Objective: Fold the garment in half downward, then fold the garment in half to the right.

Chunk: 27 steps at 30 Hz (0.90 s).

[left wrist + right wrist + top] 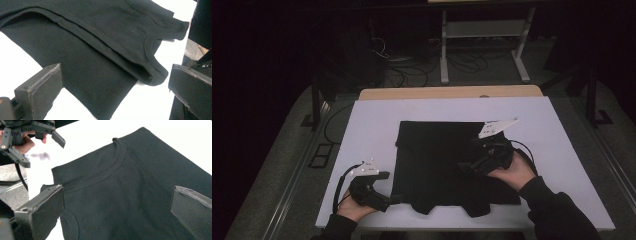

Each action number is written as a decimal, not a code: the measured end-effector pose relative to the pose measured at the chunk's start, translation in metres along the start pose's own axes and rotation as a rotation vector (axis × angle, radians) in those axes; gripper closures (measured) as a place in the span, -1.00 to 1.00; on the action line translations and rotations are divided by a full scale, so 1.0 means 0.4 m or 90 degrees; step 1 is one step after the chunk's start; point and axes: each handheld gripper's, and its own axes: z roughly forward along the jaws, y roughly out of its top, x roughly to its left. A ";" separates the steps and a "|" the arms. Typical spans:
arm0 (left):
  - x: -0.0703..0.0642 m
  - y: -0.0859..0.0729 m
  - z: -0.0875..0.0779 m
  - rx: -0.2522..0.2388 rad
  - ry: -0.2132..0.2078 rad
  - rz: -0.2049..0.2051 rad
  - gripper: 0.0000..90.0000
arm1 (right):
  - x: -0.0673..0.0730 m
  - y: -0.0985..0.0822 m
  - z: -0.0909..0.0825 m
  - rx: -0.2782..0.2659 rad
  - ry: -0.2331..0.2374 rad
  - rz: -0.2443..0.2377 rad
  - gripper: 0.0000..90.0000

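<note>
High view: a black sleeveless top (437, 160) is seen spread flat on the white surface (372, 120), partly folded, with its neck and armhole edges turned toward the person's side. The left gripper (393, 199) is held low at the garment's near left corner, just beside the fabric edge, probably so that the edge can be picked up for a fold. The right gripper (464, 169) is held over the right half of the top, angled inward across the cloth.

Seen in the left gripper view, the fingers (41, 87) are spread wide apart with nothing between them; the folded layers and a bound armhole strap (152, 72) lie ahead of them, not yet touched. Seen in the right gripper view, the fingers (42, 210) are likewise wide open and empty, poised above the fabric near the round neckline (117, 162), and the left gripper (35, 132) is seen farther off beyond the garment's corner.

Both tools appear to be placed on opposite sides of the top so that it could be lifted evenly; a grasp of a single layer instead of the whole folded edge is judged the main risk.
</note>
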 end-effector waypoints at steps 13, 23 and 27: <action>-0.002 -0.005 0.002 0.000 0.002 0.008 -1.00 | -0.018 0.074 0.053 0.001 0.004 -0.010 -1.00; -0.001 -0.015 0.009 0.014 0.020 0.021 -1.00 | -0.035 0.127 0.110 0.012 0.007 -0.012 -1.00; -0.001 -0.019 0.012 0.018 0.025 0.027 -1.00 | -0.039 0.142 0.131 0.015 0.007 -0.015 -1.00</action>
